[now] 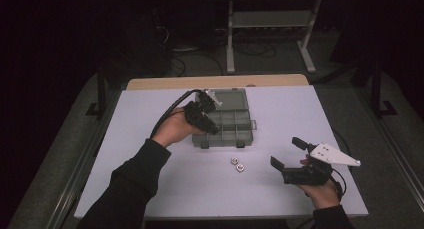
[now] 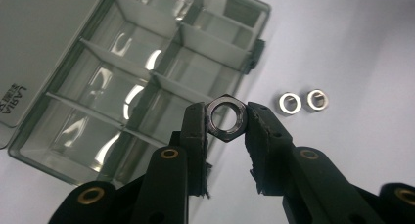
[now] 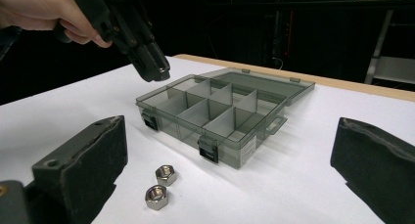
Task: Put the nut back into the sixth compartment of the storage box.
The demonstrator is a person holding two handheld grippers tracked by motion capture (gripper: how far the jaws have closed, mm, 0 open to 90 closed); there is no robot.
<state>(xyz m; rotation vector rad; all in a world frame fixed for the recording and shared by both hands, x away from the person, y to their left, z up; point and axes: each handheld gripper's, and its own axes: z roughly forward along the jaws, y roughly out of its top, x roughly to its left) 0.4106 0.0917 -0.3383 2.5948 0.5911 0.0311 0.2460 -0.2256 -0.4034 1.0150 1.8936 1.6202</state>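
A dark hex nut (image 2: 225,133) is pinched between the pads of my left gripper (image 2: 226,115), which is shut on it. In the high view the left gripper (image 1: 212,128) hangs over the front left part of a clear grey compartment box (image 1: 235,120) with its lid laid open. The right gripper view has that gripper (image 3: 153,71) above the box's (image 3: 222,117) near left corner. Two silver nuts (image 1: 237,164) lie on the white table in front of the box. My right gripper (image 1: 287,153) rests to their right, open and holding nothing.
The box's compartments (image 2: 117,82) look bare, and its lid (image 2: 39,48) lies flat behind them. The white table (image 1: 280,109) ends in a wooden strip at the far edge. Beyond it the floor is dark, with a metal stand (image 1: 270,24) and cables.
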